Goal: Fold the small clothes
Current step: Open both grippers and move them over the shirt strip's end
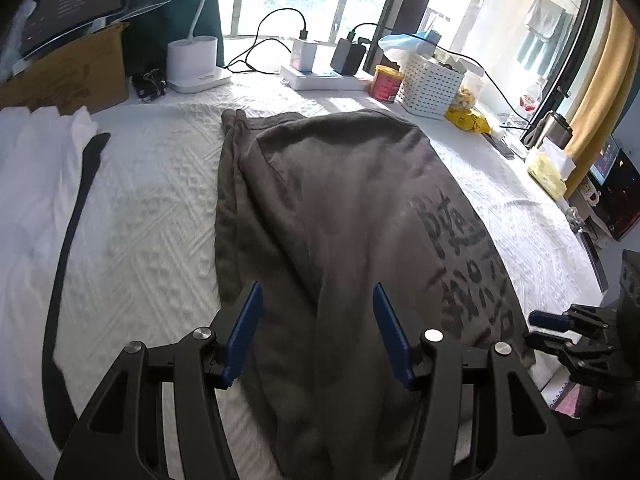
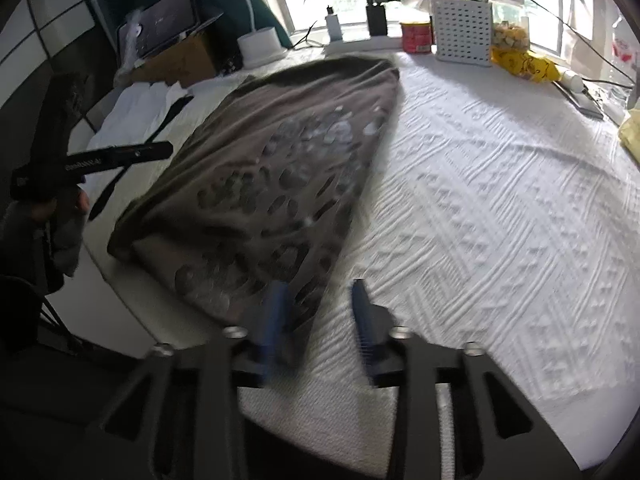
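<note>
Brown garment folded on white-covered desk (image 1: 152, 208); both jaws apart.

White textured cloth covers desk. Brown printed shirt (image 1: 344, 208) lies folded lengthwise down the middle, reaching the near edge. White garment (image 1: 36, 168) at left edge. Left gripper (image 1: 318, 332) hangs over shirt's near end, gripping nothing; right gripper (image 2: 320, 320) straddles shirt's right hem, unclamped.

We see the right gripper (image 2: 318, 304), its 2 blue pads parted and pinching nothing, above the near corner of a brown printed garment (image 2: 280, 160) | garment lies flat on the white textured cover (image 2: 500, 200) | left gripper (image 2: 120, 156) at left edge | white basket (image 2: 462, 32) by the window.
</note>
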Motion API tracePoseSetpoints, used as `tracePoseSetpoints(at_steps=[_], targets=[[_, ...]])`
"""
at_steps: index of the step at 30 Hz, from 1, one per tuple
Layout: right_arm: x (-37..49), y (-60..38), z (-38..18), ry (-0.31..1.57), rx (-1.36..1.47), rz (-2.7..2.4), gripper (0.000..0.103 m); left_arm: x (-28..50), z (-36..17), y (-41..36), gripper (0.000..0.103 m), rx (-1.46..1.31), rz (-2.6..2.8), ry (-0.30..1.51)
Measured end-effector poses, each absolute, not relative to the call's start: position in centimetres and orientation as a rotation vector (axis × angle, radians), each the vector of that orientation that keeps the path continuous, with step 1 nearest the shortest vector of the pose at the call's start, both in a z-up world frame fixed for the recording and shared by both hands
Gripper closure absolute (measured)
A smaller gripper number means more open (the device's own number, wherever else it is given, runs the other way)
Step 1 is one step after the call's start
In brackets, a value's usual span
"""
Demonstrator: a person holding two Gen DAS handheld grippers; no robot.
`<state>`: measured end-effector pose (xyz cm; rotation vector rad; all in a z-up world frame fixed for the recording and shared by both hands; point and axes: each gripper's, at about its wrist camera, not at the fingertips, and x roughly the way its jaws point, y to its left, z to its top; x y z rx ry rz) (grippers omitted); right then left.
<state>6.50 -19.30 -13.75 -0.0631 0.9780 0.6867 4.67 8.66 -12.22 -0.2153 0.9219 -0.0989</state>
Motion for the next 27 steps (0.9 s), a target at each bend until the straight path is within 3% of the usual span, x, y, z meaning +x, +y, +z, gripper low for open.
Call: tracePoseSetpoints(at_steps=[7,11,14,16,18,27], targets=[[10.0,-19.7,-13.1,0.959,-0.036,0.633,0.049,7.3,-12.6,9.0,0.045,-0.219,-0.082,0.941],[11.9,-19.5,-12.9,0.954,-0.031,0.619,0.049,8.2,-12.3,9.5,0.036,-0.22,-0.07,0.937],[13.4,-19.4,-13.0,0.958,-0.014,0.602,0.049,9.0,-12.2,10.2,0.035,-0.23,-0.055,0.939],[14.3,-19.4,-13.1,0.962,-0.013,0.594,0.037,9.6,-12.3,10.7,0.035,-0.242,-0.042,0.946],[15.2,-19.4,-13.2,0.956,-0.002,0.587,0.032,10.2,-12.4,11.2,0.035,-0.249,-0.027,0.944],[19.1,-19.6,-13.5,0.944,-0.01,0.537,0.031,13.7,-13.4,13.0,0.035,-0.252,-0.012,0.944]])
